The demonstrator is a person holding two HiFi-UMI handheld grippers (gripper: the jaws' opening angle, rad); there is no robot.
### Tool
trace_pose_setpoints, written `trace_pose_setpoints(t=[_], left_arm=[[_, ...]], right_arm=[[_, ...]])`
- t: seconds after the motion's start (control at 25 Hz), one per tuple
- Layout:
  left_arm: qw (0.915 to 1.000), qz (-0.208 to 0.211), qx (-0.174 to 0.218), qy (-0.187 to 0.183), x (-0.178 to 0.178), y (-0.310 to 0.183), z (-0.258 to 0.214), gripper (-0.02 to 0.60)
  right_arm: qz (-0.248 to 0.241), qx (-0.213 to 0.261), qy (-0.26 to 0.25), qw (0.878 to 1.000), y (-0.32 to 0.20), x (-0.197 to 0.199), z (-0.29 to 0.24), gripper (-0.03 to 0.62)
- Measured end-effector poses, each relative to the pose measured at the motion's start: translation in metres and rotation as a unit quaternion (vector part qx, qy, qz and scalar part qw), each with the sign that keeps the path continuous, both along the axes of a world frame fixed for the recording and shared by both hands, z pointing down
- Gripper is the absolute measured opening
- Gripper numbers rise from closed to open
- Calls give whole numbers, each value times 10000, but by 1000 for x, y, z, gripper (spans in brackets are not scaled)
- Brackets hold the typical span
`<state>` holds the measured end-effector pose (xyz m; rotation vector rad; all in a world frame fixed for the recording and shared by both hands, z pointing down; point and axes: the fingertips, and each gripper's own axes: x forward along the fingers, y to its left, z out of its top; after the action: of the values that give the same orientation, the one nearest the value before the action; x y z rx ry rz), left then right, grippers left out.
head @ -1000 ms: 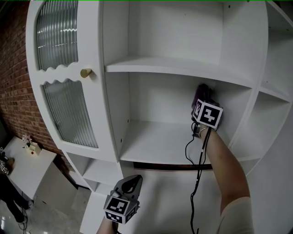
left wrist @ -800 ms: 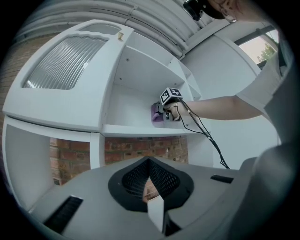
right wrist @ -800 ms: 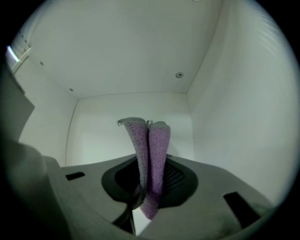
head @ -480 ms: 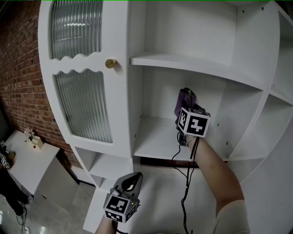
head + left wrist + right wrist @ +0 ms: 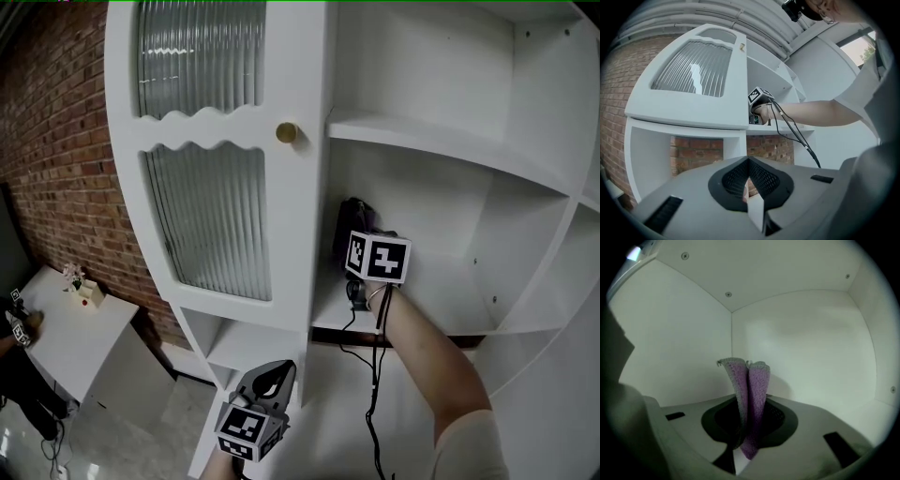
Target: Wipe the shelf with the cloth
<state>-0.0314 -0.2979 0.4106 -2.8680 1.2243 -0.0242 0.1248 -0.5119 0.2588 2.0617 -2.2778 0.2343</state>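
The purple cloth (image 5: 752, 380) is folded upright, and my right gripper (image 5: 749, 404) is shut on it. In the head view this gripper (image 5: 361, 246) reaches into the white cabinet's middle shelf (image 5: 441, 314), close to its left wall, with the cloth (image 5: 354, 217) dark above the marker cube. The right gripper view faces the corner of the left and back walls; whether the cloth touches them I cannot tell. My left gripper (image 5: 270, 377) hangs low in front of the cabinet, shut and empty. Its own view shows the left gripper (image 5: 749, 174) pointing up at the cabinet.
A ribbed glass door (image 5: 220, 216) with a gold knob (image 5: 287, 132) covers the cabinet's left side. Another shelf board (image 5: 450, 150) runs above. A black cable (image 5: 373, 394) hangs from the right gripper. A brick wall (image 5: 56, 159) and a white table (image 5: 66, 333) are at the left.
My right gripper has carried the cloth leftward along the shelf, from near the right back corner to the left wall. The head view has swung left. The left gripper stays low.
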Motion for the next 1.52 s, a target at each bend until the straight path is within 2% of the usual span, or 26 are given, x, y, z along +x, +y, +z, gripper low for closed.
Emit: trace_pose_setpoints(t=[0.32, 0.72, 0.96, 1.52], left_arm=[[9999, 1, -135, -108, -16, -16, 13, 5], [9997, 13, -214, -85, -11, -25, 19, 5], [9997, 54, -199, -114, -3, -20, 17, 5], [9995, 162, -180, -186, 33, -1, 13, 5]], right_arm=[[-104, -156, 217, 9996, -26, -24, 6, 87], [-53, -112, 189, 9997, -35, -14, 5, 91], [93, -113, 252, 9996, -27, 9, 3, 91], [654, -141, 215, 9975, 2, 106, 3, 91]])
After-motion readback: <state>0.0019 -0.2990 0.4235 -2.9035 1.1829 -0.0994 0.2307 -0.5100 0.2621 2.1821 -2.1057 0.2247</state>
